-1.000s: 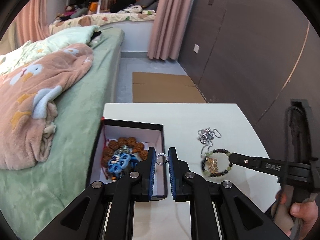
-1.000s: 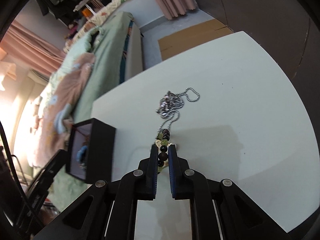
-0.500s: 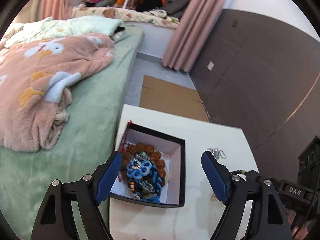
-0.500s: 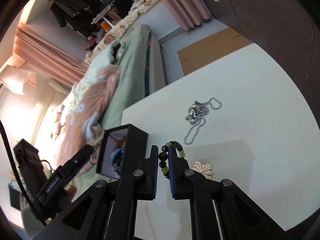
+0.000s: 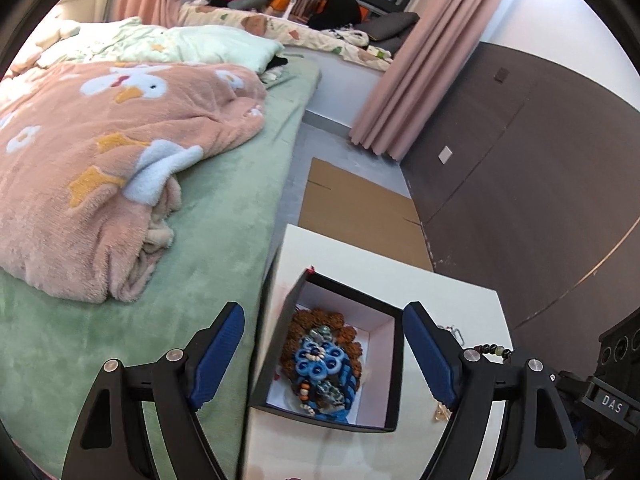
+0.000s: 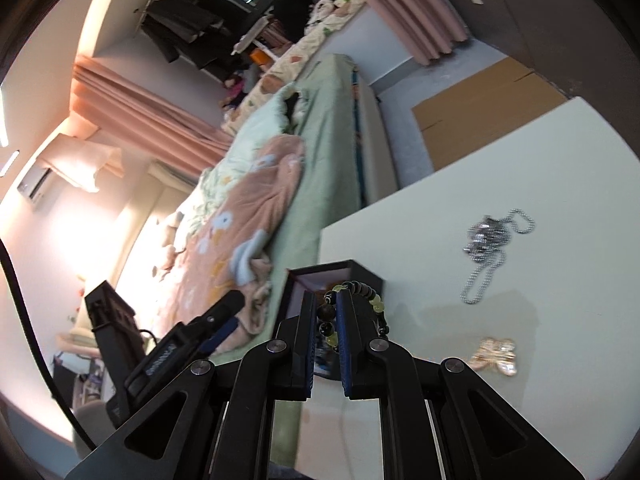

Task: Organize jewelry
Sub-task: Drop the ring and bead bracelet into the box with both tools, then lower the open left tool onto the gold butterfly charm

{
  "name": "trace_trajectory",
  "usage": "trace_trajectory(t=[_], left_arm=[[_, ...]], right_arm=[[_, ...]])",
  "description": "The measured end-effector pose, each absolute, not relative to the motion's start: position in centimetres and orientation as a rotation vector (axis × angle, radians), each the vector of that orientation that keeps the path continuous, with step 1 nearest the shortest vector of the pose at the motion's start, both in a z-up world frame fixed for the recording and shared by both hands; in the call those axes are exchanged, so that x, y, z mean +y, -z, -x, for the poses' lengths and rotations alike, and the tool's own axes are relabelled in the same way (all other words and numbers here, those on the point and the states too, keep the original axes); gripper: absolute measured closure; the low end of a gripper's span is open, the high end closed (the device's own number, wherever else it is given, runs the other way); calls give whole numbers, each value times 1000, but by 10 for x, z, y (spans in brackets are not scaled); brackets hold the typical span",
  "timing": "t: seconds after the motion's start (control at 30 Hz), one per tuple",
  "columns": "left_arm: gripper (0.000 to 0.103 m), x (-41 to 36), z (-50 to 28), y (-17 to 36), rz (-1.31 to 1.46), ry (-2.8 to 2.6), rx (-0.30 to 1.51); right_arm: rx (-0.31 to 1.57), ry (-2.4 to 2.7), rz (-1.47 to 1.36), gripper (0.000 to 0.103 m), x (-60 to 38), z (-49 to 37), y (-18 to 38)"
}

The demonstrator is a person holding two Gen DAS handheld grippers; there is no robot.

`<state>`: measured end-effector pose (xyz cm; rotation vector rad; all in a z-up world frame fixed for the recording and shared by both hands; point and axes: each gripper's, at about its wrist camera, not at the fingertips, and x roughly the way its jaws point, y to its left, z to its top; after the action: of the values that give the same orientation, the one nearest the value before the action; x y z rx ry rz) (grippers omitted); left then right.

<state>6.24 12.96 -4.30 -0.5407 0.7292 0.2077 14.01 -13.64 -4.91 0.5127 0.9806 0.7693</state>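
A black jewelry box [image 5: 394, 364] with a pale lining stands on the white table [image 5: 456, 296] near its left edge. Inside lie brown beads and a blue beaded piece [image 5: 320, 364]. My left gripper [image 5: 323, 354] is open wide and empty, above the box. My right gripper [image 6: 323, 312] is shut on a bracelet of dark and pale green beads [image 6: 360, 292], held up just right of the box [image 6: 360, 272]. The bracelet also shows in the left wrist view [image 5: 492, 349]. A silver chain necklace [image 6: 486, 248] and a gold leaf brooch [image 6: 494, 356] lie on the table.
A bed with a green sheet [image 5: 224, 232] and a pink blanket [image 5: 100, 152] runs along the table's left side. Flat cardboard [image 5: 360, 208] lies on the floor beyond the table. A dark wall panel [image 5: 540, 152] stands to the right.
My left gripper opened, let go of a small silver ring over the box, and rose. My right gripper lifted the bead bracelet off the table and carried it left to the box.
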Motion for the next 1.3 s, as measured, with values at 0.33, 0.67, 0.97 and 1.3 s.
trace_trajectory(t=[0.33,0.67,0.97,1.3], left_arm=[[21,145,-69,40,567,-210,733],[21,146,-79,42,570,-203,745],[21,127,-79,40,530,-162,755],[21,77,-74,40,417,-75,775]], right_arm=[[964,-877,-514,91,-95,-142,51],[1044,-816,-458,57,-78,-154,68],[1007,-723,-461,48,-117,-154,60],[1026,-615,-497,47,-172,-152,58]])
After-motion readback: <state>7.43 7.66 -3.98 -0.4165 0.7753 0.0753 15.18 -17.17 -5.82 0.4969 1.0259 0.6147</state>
